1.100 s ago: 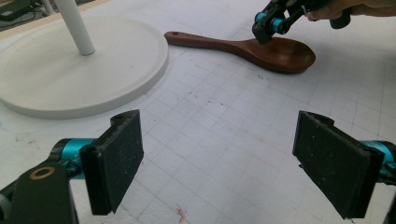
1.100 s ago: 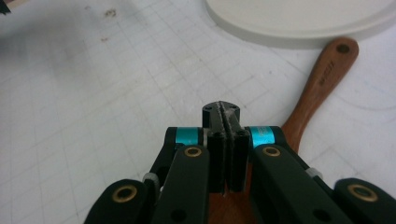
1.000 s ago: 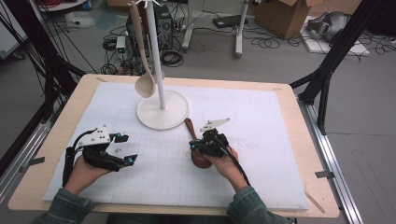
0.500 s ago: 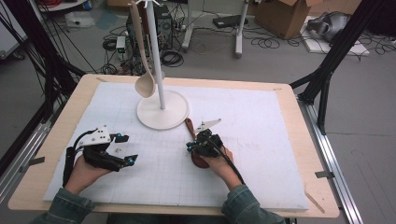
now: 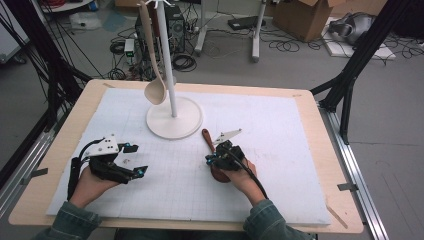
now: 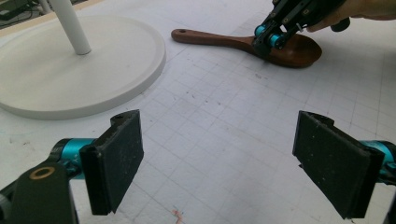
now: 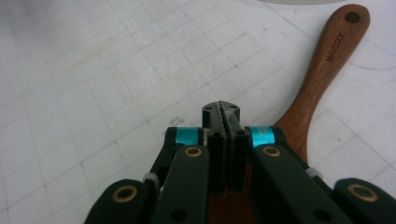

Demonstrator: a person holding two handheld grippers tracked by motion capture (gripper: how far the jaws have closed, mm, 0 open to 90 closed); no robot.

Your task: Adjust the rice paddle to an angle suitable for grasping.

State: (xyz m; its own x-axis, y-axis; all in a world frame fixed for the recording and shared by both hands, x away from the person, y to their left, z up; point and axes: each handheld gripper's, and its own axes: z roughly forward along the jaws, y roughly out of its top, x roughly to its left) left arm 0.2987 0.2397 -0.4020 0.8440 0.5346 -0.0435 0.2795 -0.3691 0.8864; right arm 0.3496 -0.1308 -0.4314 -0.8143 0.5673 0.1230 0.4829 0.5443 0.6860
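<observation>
Dark wooden spoon flat beside stand base

I see the spoon flat on the bench, just right of the stand; a ladle hangs left of its pole, apparently clear of the base.

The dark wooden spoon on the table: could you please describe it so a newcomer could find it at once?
Start at the white round-based stand on the white mat. Just right of its base lies the dark wooden spoon, flat, under the right gripper. The only other spoon, a pale one, hangs from the stand.
</observation>
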